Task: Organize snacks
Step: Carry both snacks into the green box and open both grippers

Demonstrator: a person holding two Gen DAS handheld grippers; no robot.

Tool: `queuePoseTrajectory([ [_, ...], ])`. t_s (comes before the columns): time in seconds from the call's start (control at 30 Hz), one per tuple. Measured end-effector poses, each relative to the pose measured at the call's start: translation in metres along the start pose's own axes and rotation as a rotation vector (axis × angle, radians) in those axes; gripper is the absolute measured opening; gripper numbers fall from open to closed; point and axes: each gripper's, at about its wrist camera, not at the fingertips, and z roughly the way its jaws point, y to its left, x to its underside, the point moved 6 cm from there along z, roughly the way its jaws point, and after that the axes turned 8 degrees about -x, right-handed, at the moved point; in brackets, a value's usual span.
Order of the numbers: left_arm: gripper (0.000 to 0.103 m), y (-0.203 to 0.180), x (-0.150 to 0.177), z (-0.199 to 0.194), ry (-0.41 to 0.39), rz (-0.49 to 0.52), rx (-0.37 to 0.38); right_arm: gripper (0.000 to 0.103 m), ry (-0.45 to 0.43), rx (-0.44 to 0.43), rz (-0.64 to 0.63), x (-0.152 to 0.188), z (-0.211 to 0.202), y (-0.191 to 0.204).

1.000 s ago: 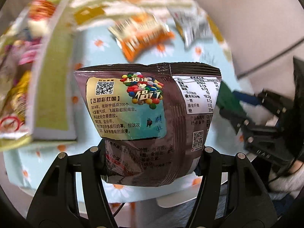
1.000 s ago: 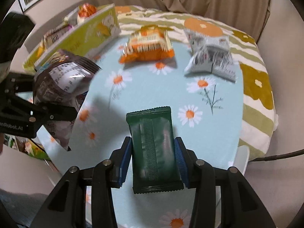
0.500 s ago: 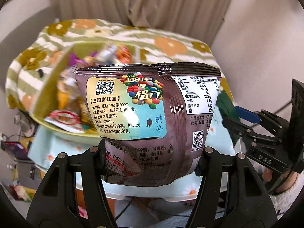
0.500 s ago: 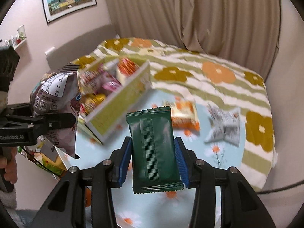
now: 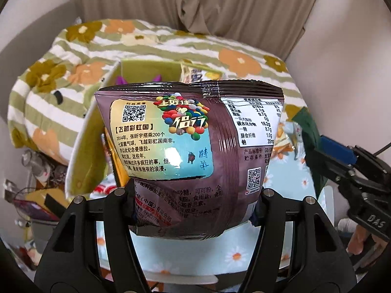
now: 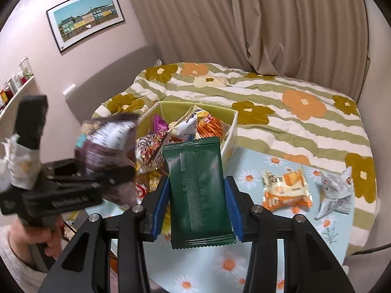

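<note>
My left gripper [image 5: 195, 202] is shut on a brown candy bag [image 5: 188, 146] with a blue label, held upright in front of the green snack box [image 5: 95, 127]. From the right wrist view the same brown candy bag [image 6: 105, 141] hangs at the left, just before the green snack box [image 6: 229, 136]. My right gripper [image 6: 196, 210] is shut on a dark green packet [image 6: 198, 190], upright over the near corner of the box. The box holds several snack bags. An orange packet [image 6: 286, 190] and a silver packet [image 6: 337, 193] lie on the daisy tablecloth [image 6: 249, 263].
The small table stands against a bed with a striped flower blanket [image 6: 293, 102]. A curtain [image 6: 268, 24] hangs behind it. A shelf with bottles [image 6: 14, 83] and a picture [image 6: 85, 17] are on the left wall. A person's hand [image 6: 48, 239] grips the left tool.
Both grippers have risen and swung left from over the table toward the green box, each still gripping its packet. The views now take in the bed and curtain.
</note>
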Motion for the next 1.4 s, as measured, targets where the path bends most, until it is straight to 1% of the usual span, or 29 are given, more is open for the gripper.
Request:
queuePoseTrajectory([
  [0.07, 0.061, 0.002, -0.001, 0.015, 0.017, 0.020, 0.017, 0.041, 0.007, 0.017, 0.023, -0.003, 0.013, 0.001],
  [0.13, 0.073, 0.004, 0.000, 0.028, 0.031, 0.046, 0.033, 0.041, 0.017, 0.032, 0.047, -0.003, 0.024, 0.002],
  [0.17, 0.091, 0.005, 0.001, 0.030, 0.028, 0.052, 0.040, 0.041, 0.021, 0.037, 0.058, -0.002, 0.028, 0.001],
  [0.2, 0.101, 0.008, 0.003, 0.030, 0.012, 0.055, 0.055, 0.041, 0.024, 0.040, 0.069, -0.001, 0.031, 0.001],
  [0.27, 0.102, 0.013, 0.005, 0.028, -0.003, 0.046, 0.088, 0.041, 0.034, 0.047, 0.091, 0.003, 0.037, 0.002],
  [0.33, 0.102, 0.018, 0.010, 0.026, 0.001, 0.034, 0.105, 0.041, 0.040, 0.053, 0.104, 0.006, 0.039, 0.003],
  [0.43, 0.102, 0.030, 0.015, 0.020, -0.002, 0.024, 0.102, 0.041, 0.035, 0.056, 0.136, 0.009, 0.039, 0.004],
  [0.6, 0.102, 0.045, 0.016, 0.002, -0.044, 0.042, 0.051, 0.041, 0.024, 0.050, 0.174, 0.004, 0.040, 0.009],
  [0.8, 0.102, 0.067, 0.010, -0.011, -0.078, 0.028, 0.014, 0.041, 0.009, 0.028, 0.194, -0.022, 0.051, 0.021],
  [0.93, 0.102, 0.081, 0.005, -0.013, -0.090, 0.036, -0.027, 0.041, 0.042, 0.034, 0.178, -0.038, 0.073, 0.031],
  [1.03, 0.102, 0.087, 0.001, -0.013, -0.105, 0.054, -0.055, 0.041, 0.077, 0.012, 0.204, -0.042, 0.094, 0.034],
  [1.1, 0.102, 0.091, 0.000, -0.013, -0.106, 0.059, -0.057, 0.047, 0.087, 0.012, 0.228, -0.041, 0.104, 0.032],
  [1.13, 0.102, 0.092, 0.000, -0.012, -0.105, 0.058, -0.054, 0.058, 0.091, 0.017, 0.243, -0.040, 0.109, 0.030],
  [1.17, 0.102, 0.094, 0.000, -0.012, -0.103, 0.056, -0.051, 0.078, 0.094, 0.018, 0.256, -0.038, 0.112, 0.029],
  [1.2, 0.102, 0.095, 0.000, -0.013, -0.102, 0.054, -0.050, 0.088, 0.095, 0.012, 0.268, -0.035, 0.114, 0.030],
  [1.23, 0.102, 0.096, 0.002, -0.013, -0.102, 0.054, -0.053, 0.095, 0.088, 0.005, 0.277, -0.032, 0.115, 0.030],
  [1.4, 0.102, 0.099, 0.007, -0.014, -0.100, 0.065, -0.069, 0.095, 0.052, 0.001, 0.249, -0.022, 0.104, 0.041],
])
